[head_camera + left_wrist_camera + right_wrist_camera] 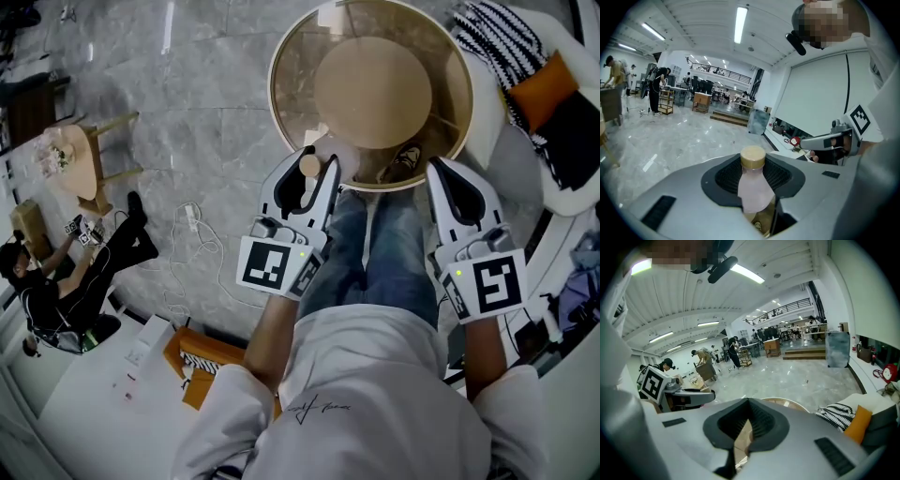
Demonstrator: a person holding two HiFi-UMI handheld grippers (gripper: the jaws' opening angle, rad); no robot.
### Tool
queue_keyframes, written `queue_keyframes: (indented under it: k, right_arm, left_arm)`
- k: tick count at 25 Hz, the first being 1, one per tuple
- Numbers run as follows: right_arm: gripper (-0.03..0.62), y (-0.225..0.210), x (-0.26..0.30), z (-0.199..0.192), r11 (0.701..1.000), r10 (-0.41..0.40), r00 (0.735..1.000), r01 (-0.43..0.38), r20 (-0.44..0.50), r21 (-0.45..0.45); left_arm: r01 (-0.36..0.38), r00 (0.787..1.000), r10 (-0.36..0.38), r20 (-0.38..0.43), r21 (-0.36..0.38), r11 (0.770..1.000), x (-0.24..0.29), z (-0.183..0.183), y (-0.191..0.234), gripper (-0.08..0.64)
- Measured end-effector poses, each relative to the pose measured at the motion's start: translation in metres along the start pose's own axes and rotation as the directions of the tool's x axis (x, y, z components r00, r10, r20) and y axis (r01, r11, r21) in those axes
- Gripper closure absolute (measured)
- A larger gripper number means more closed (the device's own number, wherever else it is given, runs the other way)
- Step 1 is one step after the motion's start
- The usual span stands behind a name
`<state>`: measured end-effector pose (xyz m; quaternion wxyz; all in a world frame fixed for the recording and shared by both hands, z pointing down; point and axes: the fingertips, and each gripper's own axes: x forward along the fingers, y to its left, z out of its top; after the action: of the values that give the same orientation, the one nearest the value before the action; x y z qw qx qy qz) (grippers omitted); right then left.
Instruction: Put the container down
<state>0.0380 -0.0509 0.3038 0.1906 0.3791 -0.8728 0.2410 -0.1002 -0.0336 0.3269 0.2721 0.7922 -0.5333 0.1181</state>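
Head view, from the left: a person in black (pixel 56 281) sits on the grey floor (pixel 206 84), with a small wooden stool (pixel 89 164) near and white cables (pixel 187 230) lying a little to the right. Next comes the left gripper (pixel 304 176), whose jaws are closed on a pale pink bottle (pixel 754 190) with a tan cap (pixel 309 166). The left gripper view shows the bottle upright between the two dark pads. The bottle is held at the near rim of the round table (pixel 279 103); if its bottom touches the table top, I cannot tell. The right gripper (pixel 450 180) is beside the same near rim, and its jaws are together with only a thin slit and nothing between them. Behind it, a striped cushion (pixel 492 37) and an orange cushion (pixel 539 89) lie on a white seat (pixel 487 112).
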Motion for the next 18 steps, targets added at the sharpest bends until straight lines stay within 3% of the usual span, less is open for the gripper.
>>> queue_keyframes:
  k: [18]
  right_arm:
    - [0.577, -0.020, 0.028, -0.040, 1.000, -0.003, 1.000, 0.003, -0.018, 0.008]
  left_arm:
    - [-0.039, 0.999, 0.039, -0.005, -0.042, 0.998, 0.038, -0.038, 0.010, 0.411]
